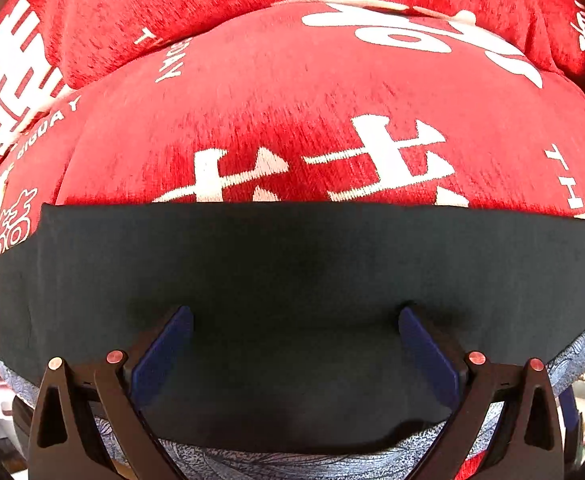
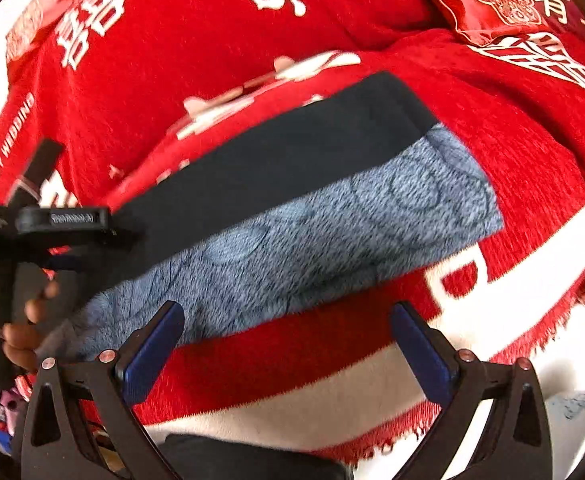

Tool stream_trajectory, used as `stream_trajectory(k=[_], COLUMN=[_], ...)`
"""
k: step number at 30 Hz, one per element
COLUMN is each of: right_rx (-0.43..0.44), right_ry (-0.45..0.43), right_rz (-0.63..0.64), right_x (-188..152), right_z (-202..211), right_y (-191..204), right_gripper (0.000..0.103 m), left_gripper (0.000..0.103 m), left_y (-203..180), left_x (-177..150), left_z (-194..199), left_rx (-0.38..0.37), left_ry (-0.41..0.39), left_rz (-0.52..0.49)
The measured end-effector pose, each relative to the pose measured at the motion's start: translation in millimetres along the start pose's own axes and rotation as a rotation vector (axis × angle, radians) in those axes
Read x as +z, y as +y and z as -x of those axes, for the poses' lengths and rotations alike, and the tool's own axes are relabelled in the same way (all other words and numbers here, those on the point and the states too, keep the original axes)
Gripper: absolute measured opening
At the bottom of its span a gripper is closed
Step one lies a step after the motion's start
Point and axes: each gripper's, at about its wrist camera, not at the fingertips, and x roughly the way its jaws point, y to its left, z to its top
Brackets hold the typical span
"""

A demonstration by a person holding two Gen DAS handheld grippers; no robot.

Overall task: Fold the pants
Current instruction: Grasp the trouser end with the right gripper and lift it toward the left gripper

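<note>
On the red blanket (image 2: pixel 212 80), the pants (image 2: pixel 292 208) are lying partly folded. Both the left gripper (image 1: pixel 295 344) and right gripper (image 2: pixel 288 340) are hovering spread wide, seemingly gripping nothing. Best pinching both layers squarely before folding again.

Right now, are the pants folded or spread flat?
Folded: the pants form a compact strip on the red blanket, dark outer layer doubled over the blue fleece lining.

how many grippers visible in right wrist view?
2. The right gripper is at bottom centre, fingers spread, holding nothing. The left gripper is at the left edge, at the pants; its fingertips are hidden.
</note>
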Motion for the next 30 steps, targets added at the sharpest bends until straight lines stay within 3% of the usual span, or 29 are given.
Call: stream_trajectory(k=[3, 9, 14, 17, 20, 28, 30], right_rx=[0.059, 0.060, 0.080, 0.163, 0.129, 0.109, 0.082], right_ry=[-0.042, -0.082, -0.058, -0.003, -0.018, -0.115, -0.104], right_rz=[-0.024, 0.009, -0.026, -0.058, 0.006, -0.070, -0.082], right_x=[3, 14, 23, 5, -11, 46, 55], right_z=[-1, -9, -14, -9, -11, -36, -40], right_y=[-12, -8, -1, 3, 14, -4, -3], right_gripper=[0.103, 0.103, 0.103, 0.103, 0.103, 0.103, 0.096], left_gripper=[0.103, 0.103, 0.103, 0.103, 0.103, 0.103, 0.103], left_y=[1, -1, 2, 3, 4, 5, 5], left_x=[-9, -17, -15, -15, -16, -16, -16], left_z=[3, 6, 4, 3, 1, 1, 1], left_rx=[-0.011, 0.008, -0.004, -0.019, -0.017, -0.035, -0.036], left_ry=[-0.013, -0.037, -0.038, -0.037, -0.046, -0.051, -0.052], left_rz=[0.005, -0.018, -0.019, -0.013, -0.011, -0.025, -0.027])
